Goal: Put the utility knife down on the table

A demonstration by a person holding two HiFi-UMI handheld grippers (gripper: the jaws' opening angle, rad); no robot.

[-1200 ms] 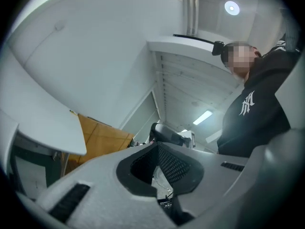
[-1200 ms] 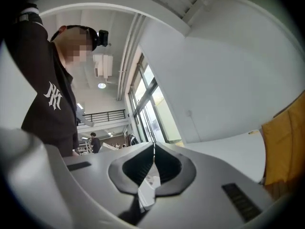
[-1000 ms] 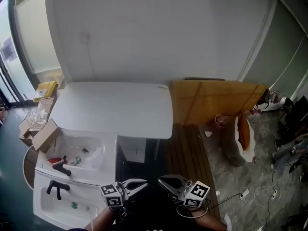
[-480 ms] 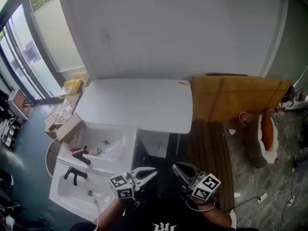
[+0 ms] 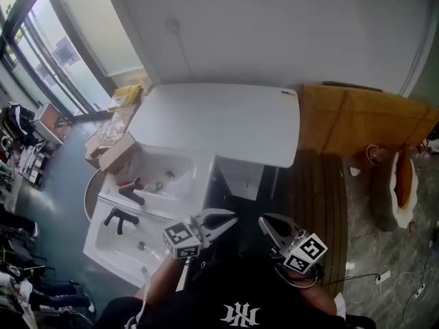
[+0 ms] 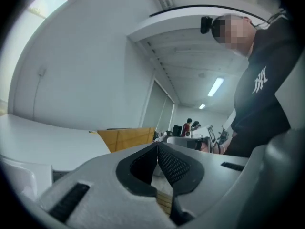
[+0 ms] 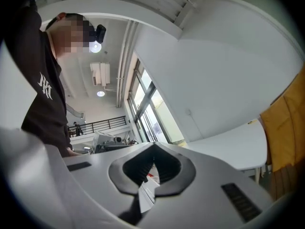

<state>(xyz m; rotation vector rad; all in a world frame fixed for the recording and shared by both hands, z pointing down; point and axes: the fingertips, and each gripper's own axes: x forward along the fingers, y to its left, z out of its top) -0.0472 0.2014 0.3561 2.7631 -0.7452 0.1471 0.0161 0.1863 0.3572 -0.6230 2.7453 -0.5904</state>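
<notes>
The table [image 5: 212, 122] is white, with a smooth rectangular top and rounded corners, and it stands level with its far edge against the white wall [image 5: 274, 26]. In the head view its right end lies just beside a tan wooden panel [image 5: 363, 122], and its near left corner sits next to a white washbasin [image 5: 154, 177]. A small yellow object [image 5: 289, 93] lies flat on the top at the far right corner, too small to identify. The rest of the top shows plain white.
</notes>
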